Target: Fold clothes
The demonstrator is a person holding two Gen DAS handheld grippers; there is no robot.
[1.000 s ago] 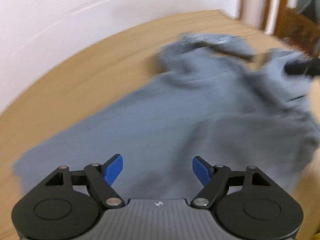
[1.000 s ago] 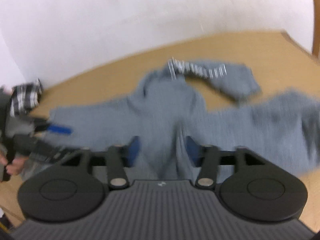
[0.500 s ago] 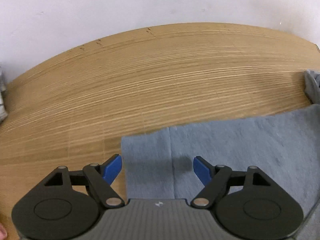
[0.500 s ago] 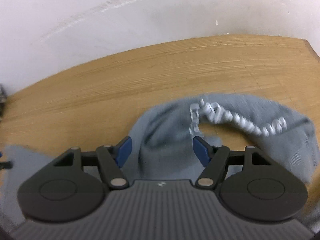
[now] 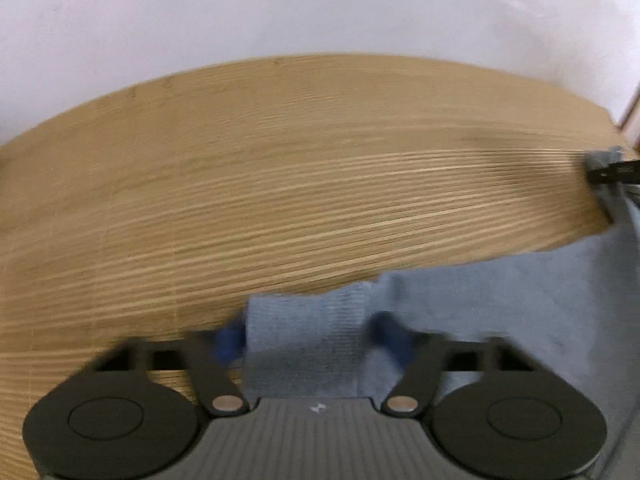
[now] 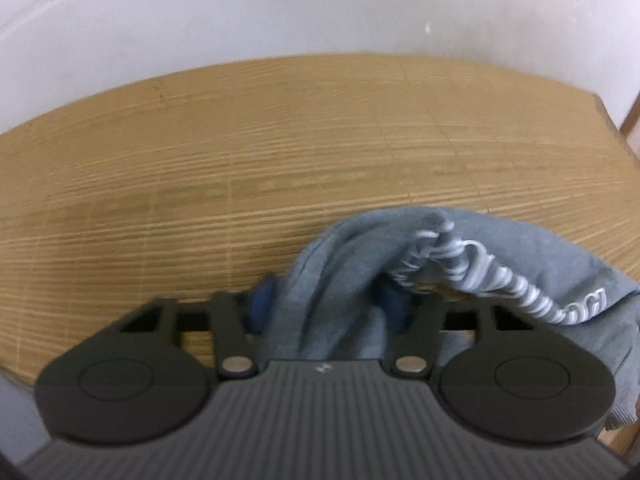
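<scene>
A grey-blue sweatshirt lies on the wooden table. In the left wrist view, my left gripper is open, and its blue fingers straddle the ribbed hem corner. The image is blurred by motion. In the right wrist view, my right gripper is open around the bunched neck part of the sweatshirt. The white-striped collar band sits just right of it. The right gripper's dark tip shows at the far right of the left wrist view, against the cloth.
A white wall rises behind the table's far edge. Bare wood stretches ahead and to the left of both grippers. The table's right corner meets a strip of wooden trim.
Both grippers have pushed forward onto the cloth, left over the hem corner, right over the neck. Each pair of fingers stands slightly closer together than before, and the neck fabric has bunched up.
</scene>
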